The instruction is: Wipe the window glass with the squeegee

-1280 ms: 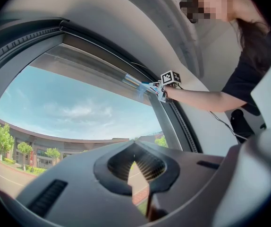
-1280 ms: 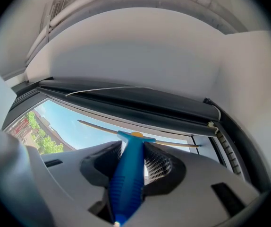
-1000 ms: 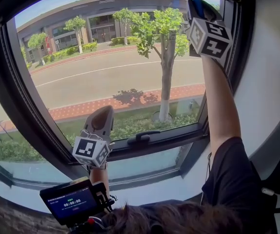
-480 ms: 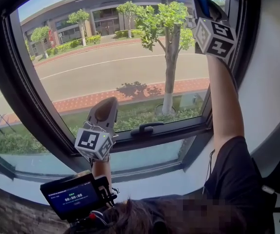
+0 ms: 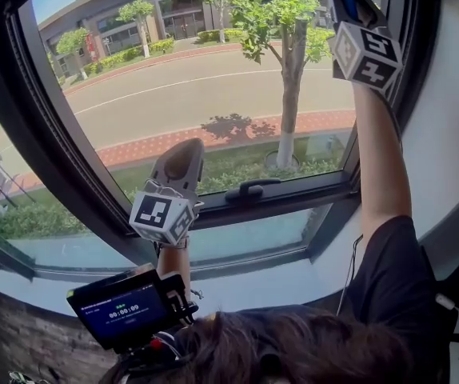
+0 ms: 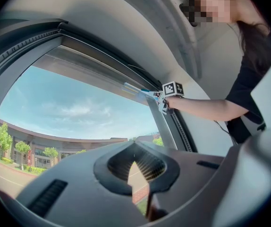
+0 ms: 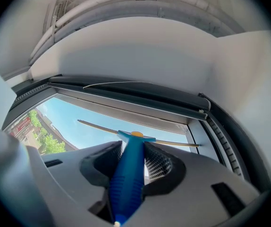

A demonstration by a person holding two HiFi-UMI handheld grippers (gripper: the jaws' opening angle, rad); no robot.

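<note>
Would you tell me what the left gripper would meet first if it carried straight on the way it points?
The left gripper would probably meet the window glass first; the gap to it is unclear.

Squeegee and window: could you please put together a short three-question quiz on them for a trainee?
1. True or false: the left gripper holds nothing between its jaws.
2. What grips the blue squeegee? A) the left gripper B) the right gripper C) a bare hand
3. Fill in: the squeegee's blade lies near the ___ edge of the window glass.
Key: 1 true; 2 B; 3 top.
</note>
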